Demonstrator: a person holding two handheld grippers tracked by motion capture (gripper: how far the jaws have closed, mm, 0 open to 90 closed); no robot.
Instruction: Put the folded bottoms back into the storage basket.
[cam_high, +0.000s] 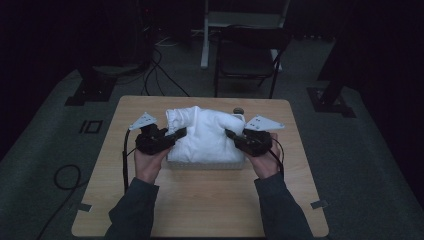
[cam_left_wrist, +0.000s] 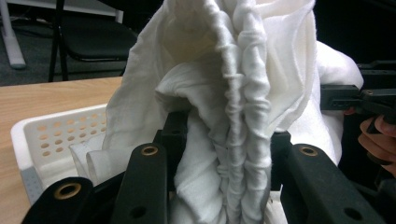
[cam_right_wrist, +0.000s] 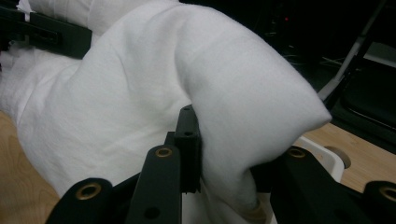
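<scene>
While both grippers clamp the white cloth (cam_high: 207, 132), left gripper (cam_high: 176, 136) on gathered hem, right gripper (cam_high: 231, 134) on smooth fold, white basket (cam_left_wrist: 51, 135) beneath, on desk (cam_high: 200, 200).

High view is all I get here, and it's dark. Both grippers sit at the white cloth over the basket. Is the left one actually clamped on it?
Observer: Yes. The left gripper has its jaws shut on a gathered, ruffled edge of the white cloth.
Operator: And the right?
Observer: The right gripper is shut on a smooth fold of the cloth.
Operator: What kind of basket?
Observer: A white plastic basket with a perforated wall.
</scene>
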